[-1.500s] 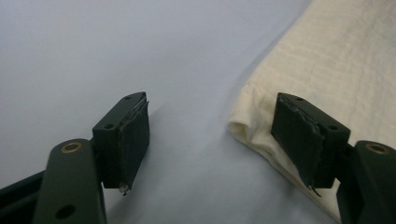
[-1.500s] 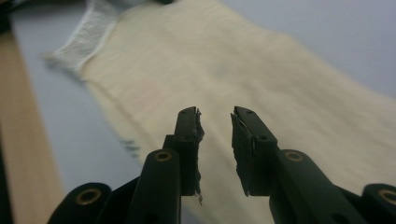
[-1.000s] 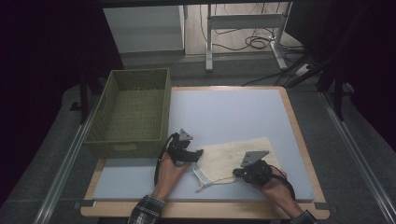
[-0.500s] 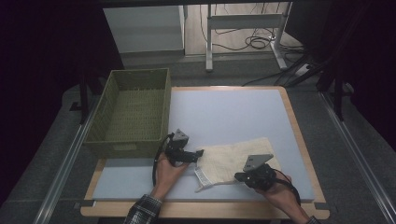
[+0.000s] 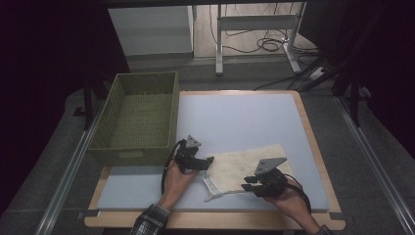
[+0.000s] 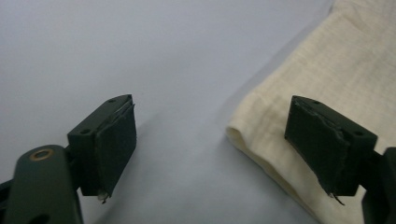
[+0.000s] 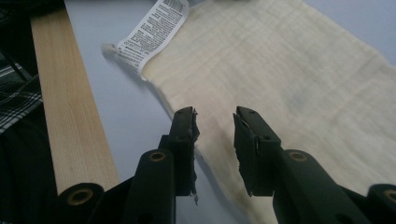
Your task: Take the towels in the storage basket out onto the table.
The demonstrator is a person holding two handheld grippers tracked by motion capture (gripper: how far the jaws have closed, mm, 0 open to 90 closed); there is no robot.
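Lying flat on the smooth blue-grey table (image 5: 244, 117) is a cream cloth (image 5: 240, 164), soft and woven with tiny lines. The cloth is placed near the table's front edge, to the right of the green basket (image 5: 139, 117). A rough four-sided shape is made by the cloth, and a thick folded edge is seen on its left side. A white tag (image 7: 152, 30) with small black print is seen sticking out from the cloth's front left corner.

The left gripper (image 5: 208, 160) is held just at the cloth's left edge. Its jaws are spread wide apart, with one dark pad (image 6: 116, 140) over bare table and the other pad over the folded edge. Nothing is held between them.

The right gripper (image 5: 248, 184) is held at the cloth's front edge, right of the tag. Its jaws are kept in a narrow gap, and the cloth's edge is seen below and between them. Whether the cloth is touched cannot be told. The pads are black, flat and a bit torn at the tips.

The basket is made like a net with little holes, box-shaped, and is set at the table's left side, away from the cloth. A pale wooden rim (image 7: 70, 107) is seen along the table's front.
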